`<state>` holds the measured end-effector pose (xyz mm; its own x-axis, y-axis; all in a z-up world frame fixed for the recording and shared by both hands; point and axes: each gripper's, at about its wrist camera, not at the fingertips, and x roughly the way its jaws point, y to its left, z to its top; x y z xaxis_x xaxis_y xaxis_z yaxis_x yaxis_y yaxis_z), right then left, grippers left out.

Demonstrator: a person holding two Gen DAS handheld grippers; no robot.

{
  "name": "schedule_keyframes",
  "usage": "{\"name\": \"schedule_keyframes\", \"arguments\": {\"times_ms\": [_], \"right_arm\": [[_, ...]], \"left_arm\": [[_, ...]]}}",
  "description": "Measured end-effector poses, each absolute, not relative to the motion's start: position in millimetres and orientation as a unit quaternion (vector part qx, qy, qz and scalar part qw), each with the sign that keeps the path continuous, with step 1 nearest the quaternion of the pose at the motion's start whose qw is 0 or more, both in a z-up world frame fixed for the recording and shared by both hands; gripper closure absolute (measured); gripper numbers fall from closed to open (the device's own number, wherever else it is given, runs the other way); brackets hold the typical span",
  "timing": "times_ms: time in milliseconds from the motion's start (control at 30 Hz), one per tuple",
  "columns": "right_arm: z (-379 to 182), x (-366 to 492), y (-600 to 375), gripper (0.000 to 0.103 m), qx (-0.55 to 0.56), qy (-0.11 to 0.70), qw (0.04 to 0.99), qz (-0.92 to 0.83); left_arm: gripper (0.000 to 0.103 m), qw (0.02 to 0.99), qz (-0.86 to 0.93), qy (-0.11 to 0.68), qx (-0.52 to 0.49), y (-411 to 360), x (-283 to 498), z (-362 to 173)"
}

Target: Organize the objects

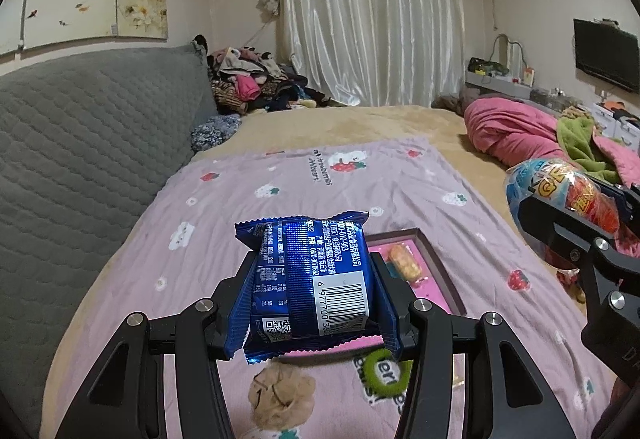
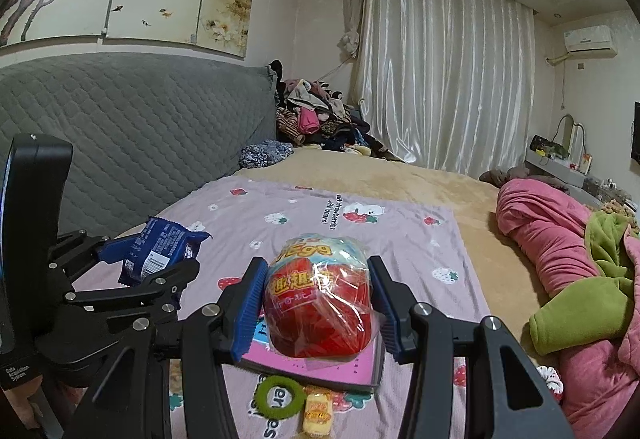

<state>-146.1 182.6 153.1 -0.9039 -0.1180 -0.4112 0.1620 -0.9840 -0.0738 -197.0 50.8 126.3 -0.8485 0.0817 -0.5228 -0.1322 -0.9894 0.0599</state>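
Left tool [image 1: 314, 279]: clamped on blue snack packet [image 1: 308, 275]; walnut [image 1: 280, 399] seen only here. Right tool [image 2: 318, 303]: clamped on red-and-blue wrapped egg toy [image 2: 320, 299].

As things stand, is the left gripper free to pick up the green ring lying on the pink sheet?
Probably not: the left gripper is already shut on the blue snack packet, so its jaws are occupied. The green ring itself lies uncovered just below it.

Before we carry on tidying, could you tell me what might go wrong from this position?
1. The blue snack packet is slick foil gripped by its sides in the left gripper; it could slide out.
2. The cellophane-wrapped egg toy in the right gripper is rounded and may squirt free.
3. Both could miss the pink tray.
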Motion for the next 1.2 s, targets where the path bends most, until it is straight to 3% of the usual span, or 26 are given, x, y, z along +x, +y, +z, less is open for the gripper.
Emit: {"name": "schedule_keyframes", "arguments": {"times_ms": [533,1200], "right_arm": [[114.7,-213.1,194.2,0.052,0.215,0.065,0.065,-0.972],[-34.8,-278.3,227.5,0.052,0.287,0.025,0.042,-0.957]], "left_arm": [[0.049,0.049,0.956,0.048,-0.285,52.9,-274.0,83.2],[0.049,0.047,0.935,0.016,-0.350,39.2,-325.1,-77.8]]}}
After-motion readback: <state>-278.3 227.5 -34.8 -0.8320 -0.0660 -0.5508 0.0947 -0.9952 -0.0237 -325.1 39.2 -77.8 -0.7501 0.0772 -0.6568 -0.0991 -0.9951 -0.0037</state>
